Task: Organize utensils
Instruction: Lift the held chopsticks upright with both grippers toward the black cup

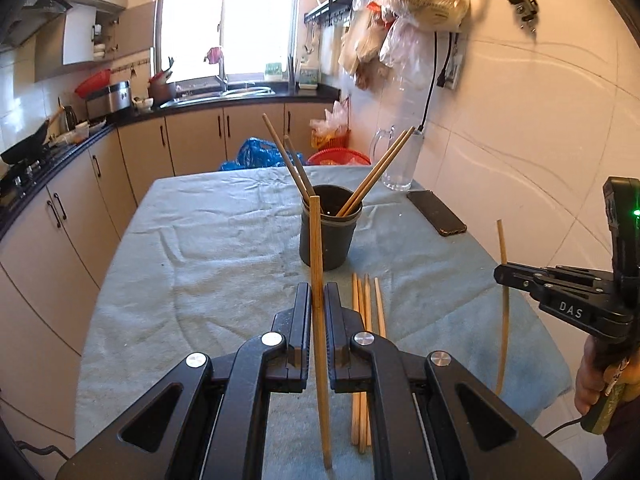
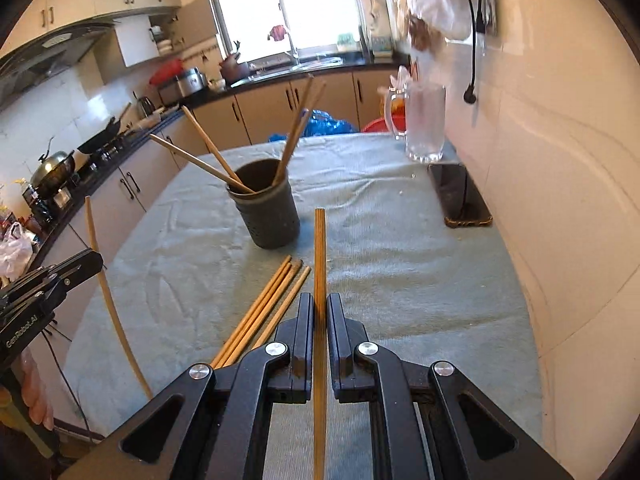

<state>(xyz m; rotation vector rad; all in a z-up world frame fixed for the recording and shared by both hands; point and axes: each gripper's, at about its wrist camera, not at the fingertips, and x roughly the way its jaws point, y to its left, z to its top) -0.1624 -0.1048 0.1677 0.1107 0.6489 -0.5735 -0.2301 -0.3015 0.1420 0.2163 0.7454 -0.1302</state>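
My left gripper (image 1: 318, 294) is shut on a wooden chopstick (image 1: 317, 248) that stands nearly upright in front of the dark holder cup (image 1: 329, 240). My right gripper (image 2: 320, 304) is shut on another wooden chopstick (image 2: 319, 256), raised above the cloth. The cup (image 2: 266, 210) holds several chopsticks leaning outward. Several loose chopsticks (image 1: 367, 312) lie on the cloth near me; in the right wrist view these loose chopsticks (image 2: 266, 306) sit just left of my fingers. Each view shows the other gripper at its edge: the right gripper (image 1: 505, 272) and the left gripper (image 2: 94, 260), each with its stick.
The table wears a pale blue-green cloth (image 1: 208, 248). A black phone (image 1: 436, 212) and a clear glass mug (image 1: 396, 160) sit at the far right by the tiled wall. Kitchen counter and stove (image 1: 28, 160) run along the left. A hand (image 1: 596, 380) holds the right gripper.
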